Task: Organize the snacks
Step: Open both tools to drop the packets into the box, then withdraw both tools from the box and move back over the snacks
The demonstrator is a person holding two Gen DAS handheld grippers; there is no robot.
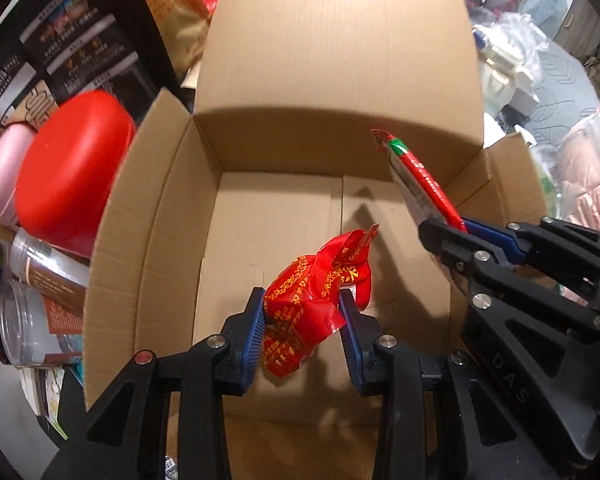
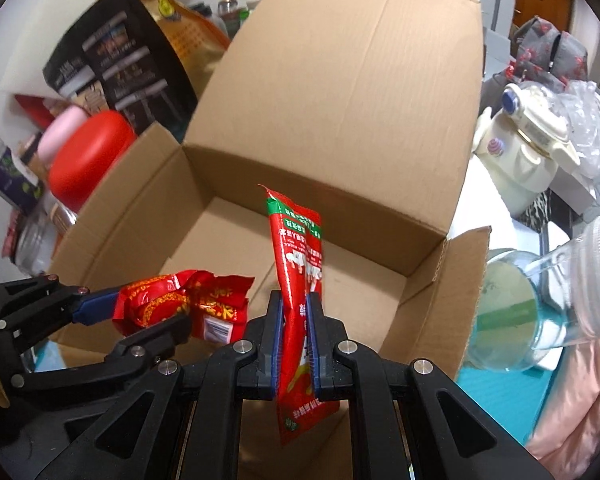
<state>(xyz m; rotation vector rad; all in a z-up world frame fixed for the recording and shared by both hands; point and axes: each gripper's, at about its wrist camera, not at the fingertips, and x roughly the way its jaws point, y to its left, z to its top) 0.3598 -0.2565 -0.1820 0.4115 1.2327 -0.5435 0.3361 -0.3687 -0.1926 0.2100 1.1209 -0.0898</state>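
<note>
An open cardboard box point(image 1: 292, 208) stands in front of me with its flaps up; it also shows in the right wrist view point(image 2: 228, 236). My left gripper point(image 1: 302, 300) is shut on a crumpled red snack packet point(image 1: 320, 292) with gold print and holds it over the box floor. My right gripper point(image 2: 296, 300) is shut on long red stick snack packets point(image 2: 296, 256) with green tops, held upright above the box. In the left wrist view the right gripper point(image 1: 448, 226) comes in from the right with the stick packets point(image 1: 416, 176). The left gripper point(image 2: 140, 312) and its packet point(image 2: 180, 300) show at the left of the right wrist view.
Left of the box stand a red lidded container point(image 1: 72, 168), a pink container point(image 1: 0, 176), clear jars point(image 1: 32, 320) and a black printed bag point(image 1: 72, 40). On the right are a cream kettle-like bottle point(image 2: 528, 140), a clear plastic jar point(image 2: 548, 304) and pink cloth point(image 2: 580, 400).
</note>
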